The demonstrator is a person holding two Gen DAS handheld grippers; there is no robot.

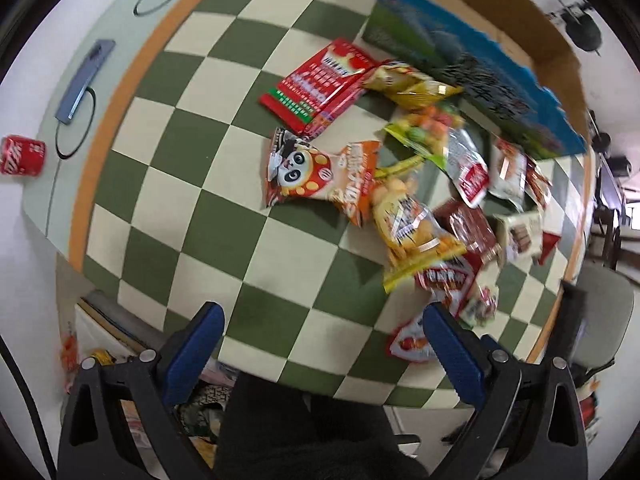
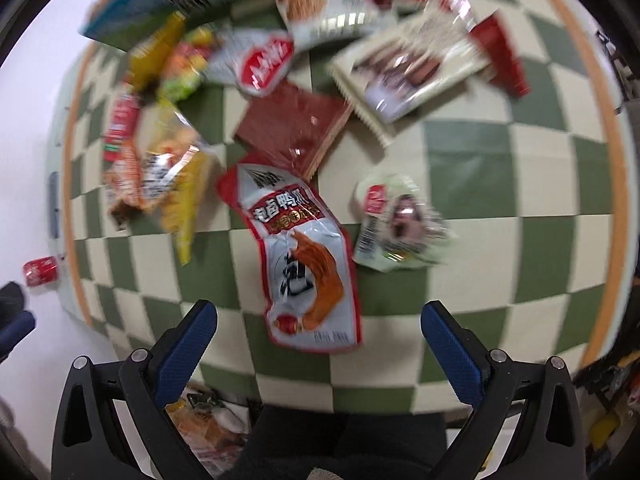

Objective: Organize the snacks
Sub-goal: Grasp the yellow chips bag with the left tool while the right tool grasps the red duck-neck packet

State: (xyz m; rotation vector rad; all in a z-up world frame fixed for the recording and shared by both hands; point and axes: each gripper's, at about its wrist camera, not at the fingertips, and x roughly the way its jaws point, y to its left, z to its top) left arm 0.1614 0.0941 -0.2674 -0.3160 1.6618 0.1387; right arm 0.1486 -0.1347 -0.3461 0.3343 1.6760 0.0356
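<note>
Several snack packets lie scattered on a green-and-cream checkered cloth (image 1: 200, 216). In the left wrist view a panda packet (image 1: 316, 178) sits mid-table, a red packet (image 1: 320, 84) behind it, yellow packets (image 1: 412, 232) to its right, and a blue-green cardboard box (image 1: 472, 68) stands at the back. My left gripper (image 1: 324, 320) hangs open above the cloth's near edge, holding nothing. In the right wrist view a red-and-white duck-claw packet (image 2: 308, 264) lies just ahead of my open right gripper (image 2: 320, 316), a pale green packet (image 2: 400, 224) to its right and a dark red packet (image 2: 296, 128) behind.
A red soda can (image 1: 22, 156) and a blue phone (image 1: 84, 80) rest on the white table left of the cloth. A chair (image 1: 600, 312) stands at the right. Bags of goods (image 2: 208, 428) lie on the floor below the table edge.
</note>
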